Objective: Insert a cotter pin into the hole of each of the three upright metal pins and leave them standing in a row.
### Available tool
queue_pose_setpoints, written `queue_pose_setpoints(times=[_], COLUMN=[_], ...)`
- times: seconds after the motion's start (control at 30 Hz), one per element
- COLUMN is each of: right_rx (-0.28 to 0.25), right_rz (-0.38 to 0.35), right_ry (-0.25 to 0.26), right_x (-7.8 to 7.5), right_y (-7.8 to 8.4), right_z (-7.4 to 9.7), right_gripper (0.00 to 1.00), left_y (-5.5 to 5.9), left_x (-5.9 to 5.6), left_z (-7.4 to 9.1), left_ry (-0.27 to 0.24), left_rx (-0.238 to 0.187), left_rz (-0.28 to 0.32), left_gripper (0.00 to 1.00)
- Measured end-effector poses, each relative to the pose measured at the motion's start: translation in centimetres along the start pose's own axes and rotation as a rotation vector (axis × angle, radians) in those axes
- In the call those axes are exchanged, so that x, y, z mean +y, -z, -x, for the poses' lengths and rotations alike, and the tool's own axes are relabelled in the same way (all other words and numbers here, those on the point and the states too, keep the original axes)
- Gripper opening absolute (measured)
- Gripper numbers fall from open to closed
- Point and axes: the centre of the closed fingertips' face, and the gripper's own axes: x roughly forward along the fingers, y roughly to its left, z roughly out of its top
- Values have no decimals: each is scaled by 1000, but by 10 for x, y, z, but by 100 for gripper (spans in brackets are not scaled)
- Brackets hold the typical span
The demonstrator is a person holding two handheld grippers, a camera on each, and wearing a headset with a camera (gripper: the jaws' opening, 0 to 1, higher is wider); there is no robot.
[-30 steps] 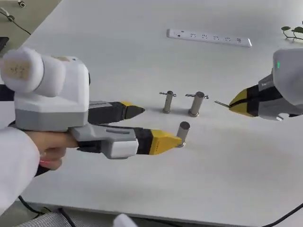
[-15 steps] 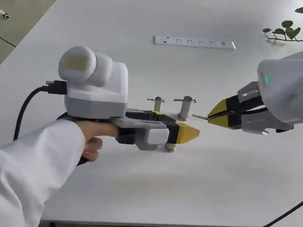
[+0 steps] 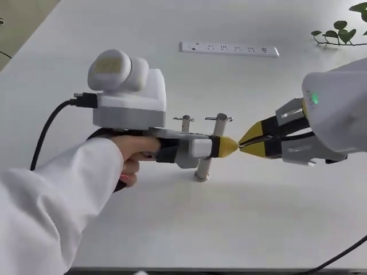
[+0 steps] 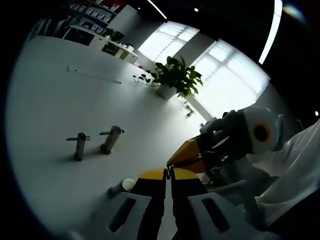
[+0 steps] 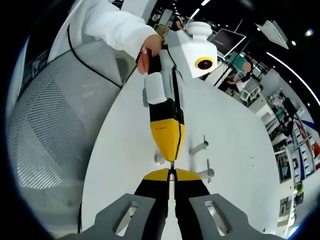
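Two upright metal pins [image 3: 186, 124] [image 3: 221, 126] stand side by side on the white table [image 3: 172, 229], each with a cotter pin through its top. A third metal pin [image 3: 202, 169] stands nearer to me, its top hidden behind my left gripper [image 3: 232, 147]. It also shows in the left gripper view [image 4: 122, 186]. My left gripper meets my right gripper [image 3: 241, 146] tip to tip above the table. A thin cotter pin [image 3: 237, 146] bridges the short gap, and both grippers are shut on it. In the right gripper view my right gripper [image 5: 171, 175] faces the left gripper's yellow tip [image 5: 172, 159].
A white power strip [image 3: 229, 48] lies at the back of the table. A leafy plant sprig [image 3: 338, 31] sits at the far right. A black cable [image 3: 49, 132] trails from the left gripper. Bare tabletop lies in front of the pins.
My left gripper went from open beside the third pin to shut, swinging right to meet the right gripper's tip. The right gripper came left with the cotter pin. The camera shifted.
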Motion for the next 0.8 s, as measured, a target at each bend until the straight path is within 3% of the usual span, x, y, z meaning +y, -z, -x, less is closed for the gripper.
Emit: queue_pose_setpoints(times=[0.5,0.8], right_rx=[3,7], right_rz=[21,36], right_ry=[0,-1], right_x=[0,-1], right_y=[-3,-4], right_z=[0,-2], right_gripper=[0,0], left_y=[1,1], left_x=[-1,0], left_z=[2,4], left_ry=[27,11], left_rx=[9,11], left_rz=[74,41], left_gripper=[1,0])
